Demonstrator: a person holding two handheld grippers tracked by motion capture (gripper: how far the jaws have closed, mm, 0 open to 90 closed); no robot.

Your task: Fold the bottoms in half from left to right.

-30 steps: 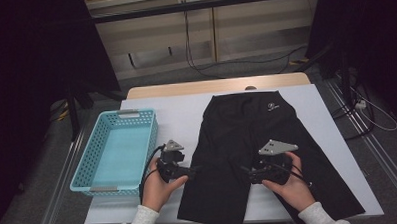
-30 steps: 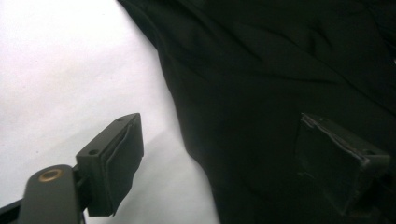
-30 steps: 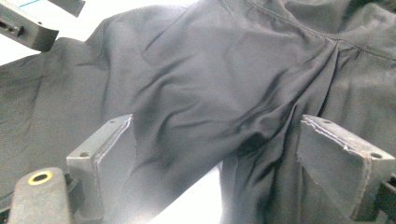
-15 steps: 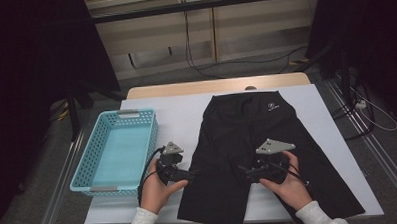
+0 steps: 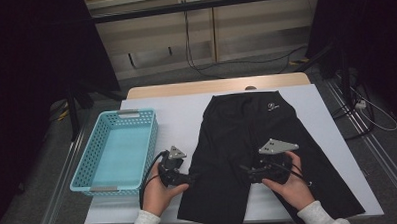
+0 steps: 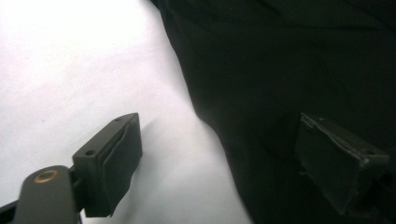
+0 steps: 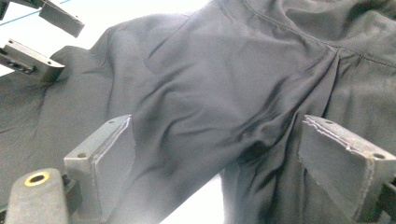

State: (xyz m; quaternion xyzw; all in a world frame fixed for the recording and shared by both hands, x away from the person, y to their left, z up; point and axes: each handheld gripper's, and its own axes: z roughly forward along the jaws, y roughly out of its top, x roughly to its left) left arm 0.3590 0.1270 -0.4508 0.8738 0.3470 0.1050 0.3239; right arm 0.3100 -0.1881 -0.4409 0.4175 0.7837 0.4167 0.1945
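Looking down from the high view, a pair of black shorts (image 5: 253, 150) is seen spread flat on the white table cover (image 5: 176, 113), waistband away from the person and both legs toward the near edge. A light blue perforated basket (image 5: 118, 149) is set on the cover to the left of the shorts, apart from them. The left gripper (image 5: 191, 178) is held in the left hand (image 5: 156, 191) at the outer edge of the left leg, and the right gripper (image 5: 244, 169) is held in the right hand (image 5: 288, 181) over the inner part of the right leg, close to the crotch; the two are pointed toward each other.

From the left gripper view, the jaws are seen spread apart, having just narrowed a little. One jaw is placed above the bare white cover and the other above the black fabric, so that the hem edge of the shorts is straddled but not pinched.

From the right gripper view, the jaws are likewise seen released and wide, with wrinkled black fabric and the crotch seam lying between and beyond them, ungripped. The left gripper's jaws are visible at the upper left, at the far edge of the fabric.
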